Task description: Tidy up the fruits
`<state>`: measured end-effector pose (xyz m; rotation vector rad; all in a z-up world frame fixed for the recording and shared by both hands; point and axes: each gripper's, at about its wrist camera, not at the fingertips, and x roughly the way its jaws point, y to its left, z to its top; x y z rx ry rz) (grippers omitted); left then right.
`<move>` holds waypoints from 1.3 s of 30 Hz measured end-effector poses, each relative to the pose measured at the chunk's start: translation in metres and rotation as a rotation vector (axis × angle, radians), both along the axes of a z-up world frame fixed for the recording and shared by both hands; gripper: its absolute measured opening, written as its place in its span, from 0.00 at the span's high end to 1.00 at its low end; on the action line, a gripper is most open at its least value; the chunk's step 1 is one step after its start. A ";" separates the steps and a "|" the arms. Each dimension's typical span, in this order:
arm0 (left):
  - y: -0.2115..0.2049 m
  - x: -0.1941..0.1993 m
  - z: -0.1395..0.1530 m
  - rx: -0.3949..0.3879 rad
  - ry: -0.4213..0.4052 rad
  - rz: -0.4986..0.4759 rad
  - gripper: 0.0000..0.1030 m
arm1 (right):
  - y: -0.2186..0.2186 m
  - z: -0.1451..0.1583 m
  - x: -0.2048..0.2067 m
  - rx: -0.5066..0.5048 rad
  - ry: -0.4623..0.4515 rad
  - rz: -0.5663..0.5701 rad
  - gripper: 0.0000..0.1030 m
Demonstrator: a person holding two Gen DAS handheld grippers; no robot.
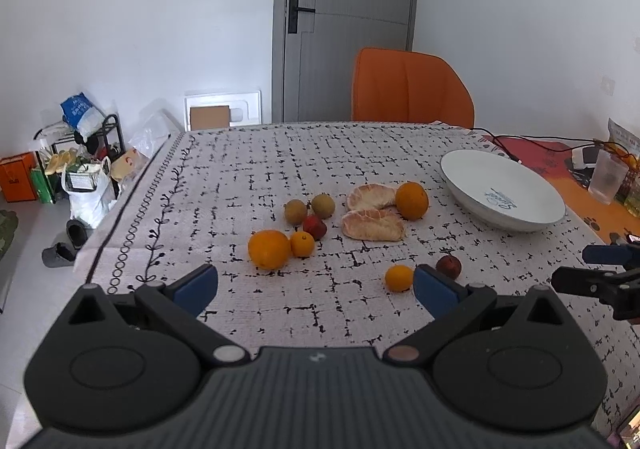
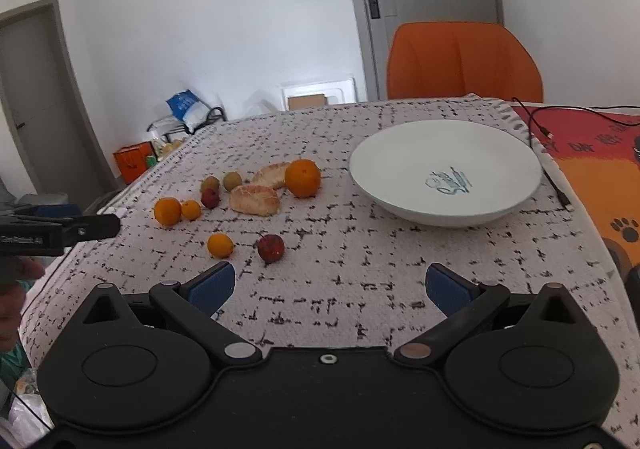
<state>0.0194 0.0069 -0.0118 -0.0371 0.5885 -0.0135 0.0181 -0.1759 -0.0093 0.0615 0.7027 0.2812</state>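
Two grippers hang over the near edge of the table, both with jaws wide apart and nothing between them. The left gripper [image 1: 316,285] looks along the cloth toward the scattered fruit; the right gripper [image 2: 330,287] faces the patterned tablecloth [image 2: 400,273] with the white bowl [image 2: 400,153] ahead and a little to its right.

Nearest the left gripper, a small orange [image 1: 399,278] lies just beside its right fingertip, with a dark red fruit [image 1: 449,266] close behind that. In the right wrist view the same pair sits just beyond that gripper's left finger. Farther out, toward the table's middle, lie a large orange [image 1: 269,249] touching another small orange [image 1: 302,244], a second red fruit [image 1: 314,226], two brownish-green round fruits [image 1: 296,211], two peeled pomelo segments [image 1: 373,224] and one more orange [image 1: 411,200]. The bowl stands empty toward the right edge, well apart from the cluster.

Judging by this layout, the sorting has not begun, and the sensible first pick is the near small orange or red fruit. To do it well, centre the open jaws over one fruit only, come down until the pads straddle its widest part, and close gently, since round fruit rolls. The pomelo segments look soft and would need a light squeeze.
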 end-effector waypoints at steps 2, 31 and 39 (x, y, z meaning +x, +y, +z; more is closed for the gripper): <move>0.000 0.004 -0.003 0.000 0.000 0.001 0.00 | 0.000 -0.001 0.004 0.011 0.005 0.008 0.00; 0.033 0.057 -0.039 -0.071 0.062 0.061 0.33 | 0.037 -0.038 0.067 0.089 0.119 0.175 0.45; 0.039 0.071 -0.047 -0.087 0.083 0.066 0.33 | 0.046 -0.048 0.083 0.069 0.129 0.190 0.78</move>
